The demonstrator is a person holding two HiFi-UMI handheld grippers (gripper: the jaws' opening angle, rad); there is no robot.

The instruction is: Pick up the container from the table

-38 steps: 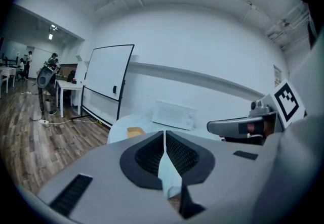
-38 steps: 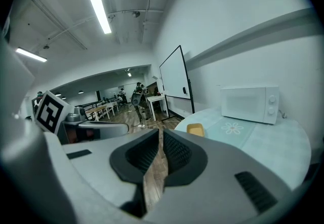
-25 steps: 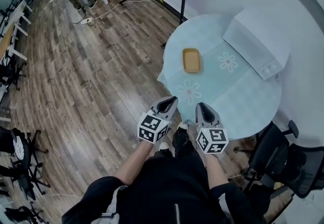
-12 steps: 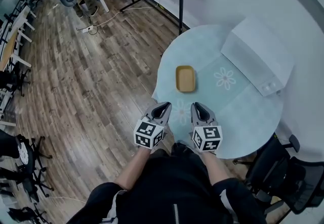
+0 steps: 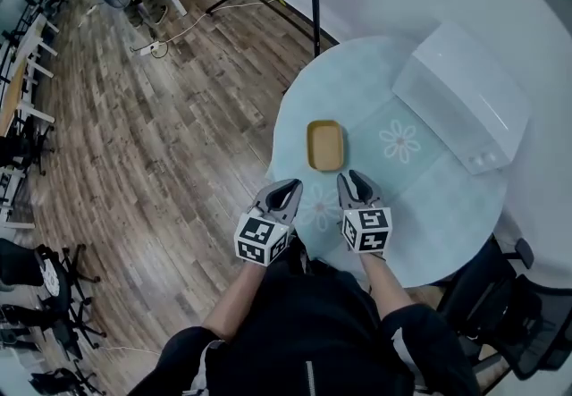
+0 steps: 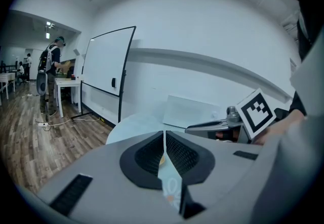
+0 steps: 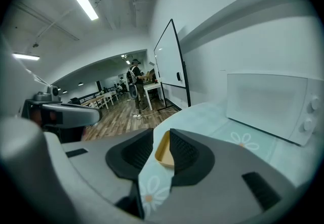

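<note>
Container now lies nearer ahead of my right gripper, jaws slightly apart; left gripper closed, empty; grasp not begun.

The container is a shallow tan-yellow tray, rectangular with rounded corners and a low raised rim. It is open on top, with nothing in it. It lies flat on the round pale-blue flowered desk, long sides pointing to 12 o'clock. It sits at about 9 o'clock from the desk's middle, near the edge.
</note>
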